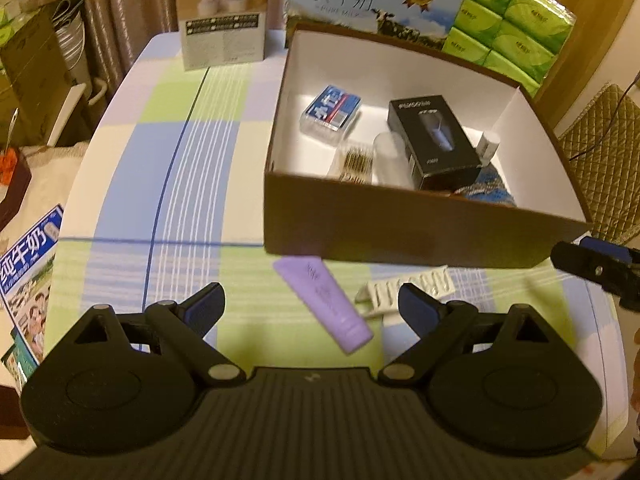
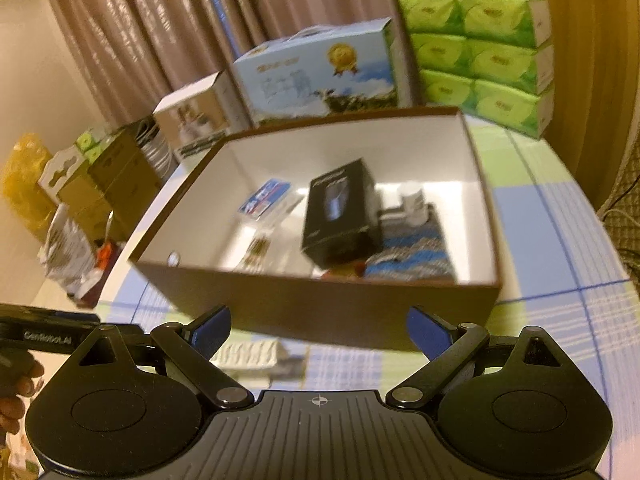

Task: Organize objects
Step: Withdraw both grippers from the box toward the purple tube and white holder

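Both the left gripper [image 1: 312, 300] and the right gripper [image 2: 318, 330] hang spread wide and empty over the tabletop [image 1: 176, 160], apparently ready to lift the purple tube [image 1: 326, 302] and blister strip [image 1: 408, 286] lying just before the brown box [image 1: 400, 236].

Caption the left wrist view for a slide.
Open left gripper above a purple tube and blister pack, before the brown box.

Pleated beige-pink curtains [image 2: 160, 40] hang behind the table's far edge. A wooden panel [image 2: 560, 60] stands at its far right corner, a quilted tan chair back [image 1: 596, 152] along its right edge. Warm indoor light.
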A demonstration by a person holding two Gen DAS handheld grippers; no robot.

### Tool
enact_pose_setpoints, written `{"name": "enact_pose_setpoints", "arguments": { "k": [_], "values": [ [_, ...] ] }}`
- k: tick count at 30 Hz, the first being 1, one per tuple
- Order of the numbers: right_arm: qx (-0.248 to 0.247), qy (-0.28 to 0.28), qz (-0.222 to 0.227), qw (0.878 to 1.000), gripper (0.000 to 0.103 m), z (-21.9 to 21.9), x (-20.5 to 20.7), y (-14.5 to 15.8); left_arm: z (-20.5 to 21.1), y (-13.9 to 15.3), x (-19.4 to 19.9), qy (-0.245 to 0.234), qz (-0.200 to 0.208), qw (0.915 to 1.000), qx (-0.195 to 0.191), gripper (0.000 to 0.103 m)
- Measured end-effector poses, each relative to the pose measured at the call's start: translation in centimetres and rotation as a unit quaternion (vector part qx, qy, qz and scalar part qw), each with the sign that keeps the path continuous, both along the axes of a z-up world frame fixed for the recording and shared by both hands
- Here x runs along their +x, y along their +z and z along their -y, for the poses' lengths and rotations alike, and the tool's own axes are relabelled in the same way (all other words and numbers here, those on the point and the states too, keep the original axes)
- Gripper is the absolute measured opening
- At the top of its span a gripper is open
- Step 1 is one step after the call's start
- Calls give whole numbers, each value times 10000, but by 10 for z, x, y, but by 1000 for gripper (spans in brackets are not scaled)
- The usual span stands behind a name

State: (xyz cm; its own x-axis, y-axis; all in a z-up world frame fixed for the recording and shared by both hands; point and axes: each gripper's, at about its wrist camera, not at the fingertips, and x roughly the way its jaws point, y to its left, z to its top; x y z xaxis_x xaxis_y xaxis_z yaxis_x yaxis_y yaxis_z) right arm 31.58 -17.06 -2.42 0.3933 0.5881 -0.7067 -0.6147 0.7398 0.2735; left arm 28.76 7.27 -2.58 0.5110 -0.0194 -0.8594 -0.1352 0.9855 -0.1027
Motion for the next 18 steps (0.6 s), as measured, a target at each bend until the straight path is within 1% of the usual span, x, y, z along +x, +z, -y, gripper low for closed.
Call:
{"name": "enact_pose_setpoints", "arguments": {
  "k": [4,13,18],
  "values": [
    [-36,80,-141,9999,92,-4,-10,-7,-1,-5,-10,20,-73,10000,-17,91],
    [-166,159,-283,9993,92,-9,-28,-19,5,-13,-25,14,-211,9998,-11,91],
    [-273,214,-304,9989,92,-14,-35,-26,6,-19,-29,47,-289,9995,100,91]
  ]
}}
